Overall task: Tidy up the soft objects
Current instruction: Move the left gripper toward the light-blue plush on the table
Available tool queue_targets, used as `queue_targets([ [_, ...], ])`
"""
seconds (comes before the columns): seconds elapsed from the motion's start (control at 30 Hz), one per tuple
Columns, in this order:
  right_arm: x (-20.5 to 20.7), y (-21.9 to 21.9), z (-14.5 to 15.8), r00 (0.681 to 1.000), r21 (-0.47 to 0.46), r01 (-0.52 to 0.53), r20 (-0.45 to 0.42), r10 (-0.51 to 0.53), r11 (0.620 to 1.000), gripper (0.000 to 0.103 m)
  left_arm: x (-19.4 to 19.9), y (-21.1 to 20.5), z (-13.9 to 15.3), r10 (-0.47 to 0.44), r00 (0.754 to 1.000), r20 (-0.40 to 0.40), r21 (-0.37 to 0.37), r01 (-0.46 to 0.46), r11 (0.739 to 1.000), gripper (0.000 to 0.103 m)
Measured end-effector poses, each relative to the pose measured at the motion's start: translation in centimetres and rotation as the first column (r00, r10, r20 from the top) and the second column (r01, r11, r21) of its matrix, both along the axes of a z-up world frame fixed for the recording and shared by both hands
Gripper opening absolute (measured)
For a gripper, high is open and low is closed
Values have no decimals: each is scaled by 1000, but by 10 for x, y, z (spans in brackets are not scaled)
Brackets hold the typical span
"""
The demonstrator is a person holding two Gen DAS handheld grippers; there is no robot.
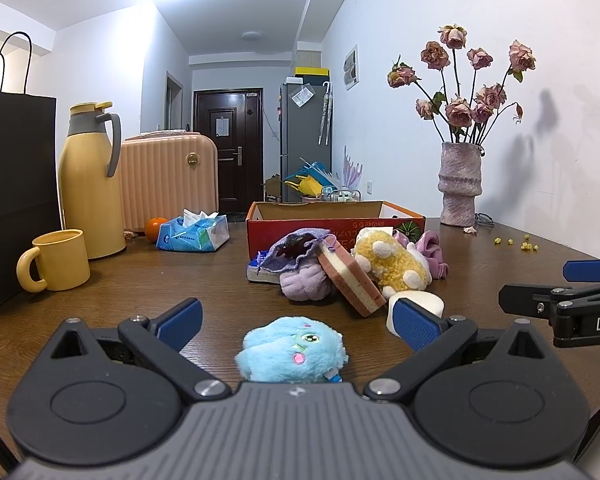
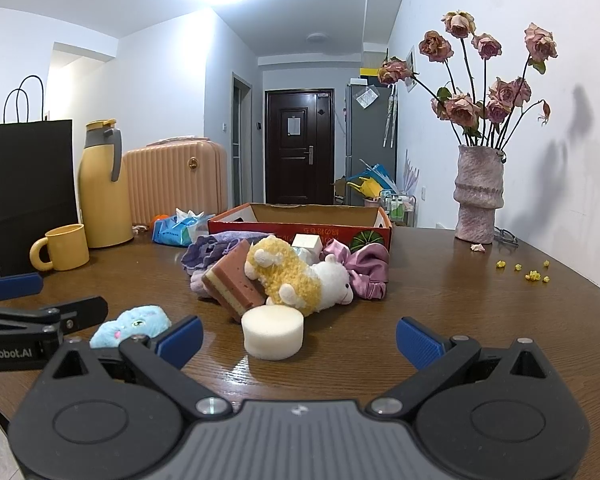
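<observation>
Before the red cardboard box (image 2: 300, 229), on the brown wooden bench (image 2: 440, 304), lies a heap of soft things: a yellow-and-white plush lamb (image 2: 296, 276), a pink-and-cream layered sponge (image 2: 230, 280) leaning against it, a purple drawstring pouch (image 1: 296, 250), and a shiny lilac scrunchie (image 2: 364, 270) nearest the box's right end. A round white foam puck (image 2: 273, 332) stands just clear of the heap, farther from the box. A fluffy blue plush toy (image 1: 294, 354) with a pink cheek lies farther still, between the spread jaws of the left hand-held gripper (image 1: 298, 322), untouched. The right hand-held gripper (image 2: 300, 340) also stands wide, empty.
</observation>
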State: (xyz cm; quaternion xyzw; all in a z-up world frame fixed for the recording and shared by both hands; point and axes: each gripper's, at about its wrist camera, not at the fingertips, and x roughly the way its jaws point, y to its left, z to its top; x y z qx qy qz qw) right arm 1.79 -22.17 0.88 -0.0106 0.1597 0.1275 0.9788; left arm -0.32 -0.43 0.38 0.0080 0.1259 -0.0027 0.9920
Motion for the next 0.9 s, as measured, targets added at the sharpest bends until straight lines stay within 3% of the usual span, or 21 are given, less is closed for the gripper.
queue_targets([
  [0.9, 1, 1, -1, 1000, -1, 0, -5, 0, 1000, 103, -1, 0, 1, 0, 1000, -1, -1, 0, 1000, 103],
])
